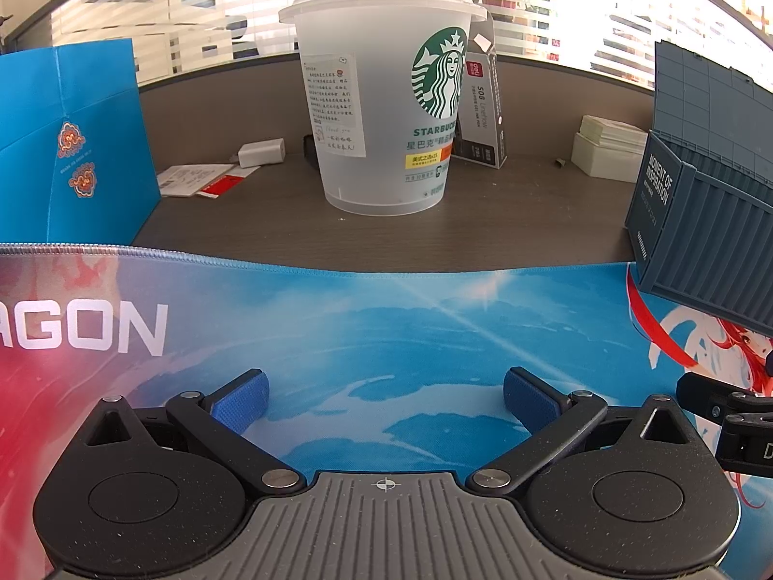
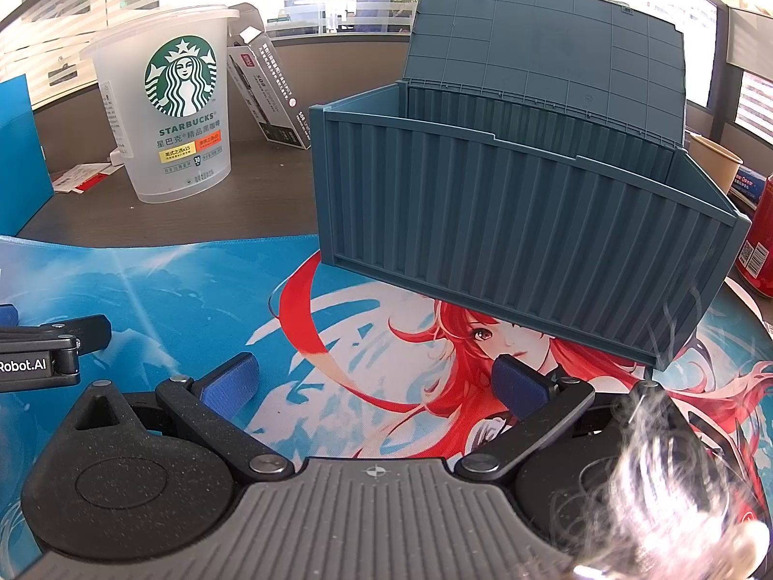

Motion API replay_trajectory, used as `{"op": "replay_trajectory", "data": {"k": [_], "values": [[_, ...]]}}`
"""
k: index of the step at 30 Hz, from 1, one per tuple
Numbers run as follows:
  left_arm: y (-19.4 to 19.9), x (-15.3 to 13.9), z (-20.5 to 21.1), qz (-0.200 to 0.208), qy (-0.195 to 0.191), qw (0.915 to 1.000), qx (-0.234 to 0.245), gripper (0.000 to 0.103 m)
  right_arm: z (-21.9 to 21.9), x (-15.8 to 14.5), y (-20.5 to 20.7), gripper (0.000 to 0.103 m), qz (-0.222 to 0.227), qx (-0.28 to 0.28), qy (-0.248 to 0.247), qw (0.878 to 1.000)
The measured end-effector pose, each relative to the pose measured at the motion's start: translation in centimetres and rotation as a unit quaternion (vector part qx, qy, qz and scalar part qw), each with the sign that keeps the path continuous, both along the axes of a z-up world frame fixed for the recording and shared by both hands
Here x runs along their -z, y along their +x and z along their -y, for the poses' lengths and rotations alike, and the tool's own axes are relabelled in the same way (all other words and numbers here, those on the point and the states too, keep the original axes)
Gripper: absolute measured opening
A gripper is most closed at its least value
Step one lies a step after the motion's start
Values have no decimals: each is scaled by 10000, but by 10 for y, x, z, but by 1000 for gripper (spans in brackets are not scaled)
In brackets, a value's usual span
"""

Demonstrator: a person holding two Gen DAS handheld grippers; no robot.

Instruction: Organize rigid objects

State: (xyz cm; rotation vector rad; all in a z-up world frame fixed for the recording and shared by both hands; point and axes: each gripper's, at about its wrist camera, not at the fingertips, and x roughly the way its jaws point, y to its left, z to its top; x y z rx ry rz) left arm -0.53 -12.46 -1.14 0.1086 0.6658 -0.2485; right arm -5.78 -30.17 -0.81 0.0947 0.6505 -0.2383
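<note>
Left tongs [image 1: 384, 398] open, cup [image 1: 381, 111] ahead

The right gripper [image 2: 374, 384], jaws spread, hovers over the mat [image 2: 193, 290] before the open-lidded blue container box [image 2: 507, 222].

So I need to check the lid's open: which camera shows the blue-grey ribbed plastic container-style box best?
The right wrist view: the blue-grey ribbed plastic container-style box fills it, lid raised, inside rim visible. The left wrist view catches only one end at its right edge.
</note>
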Motion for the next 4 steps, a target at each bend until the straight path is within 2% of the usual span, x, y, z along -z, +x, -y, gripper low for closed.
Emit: {"op": "replay_trajectory", "data": {"k": [4], "values": [[0, 0, 0, -1, 1, 10000, -1, 103, 0, 0, 0, 103, 0, 0, 0, 10000]]}}
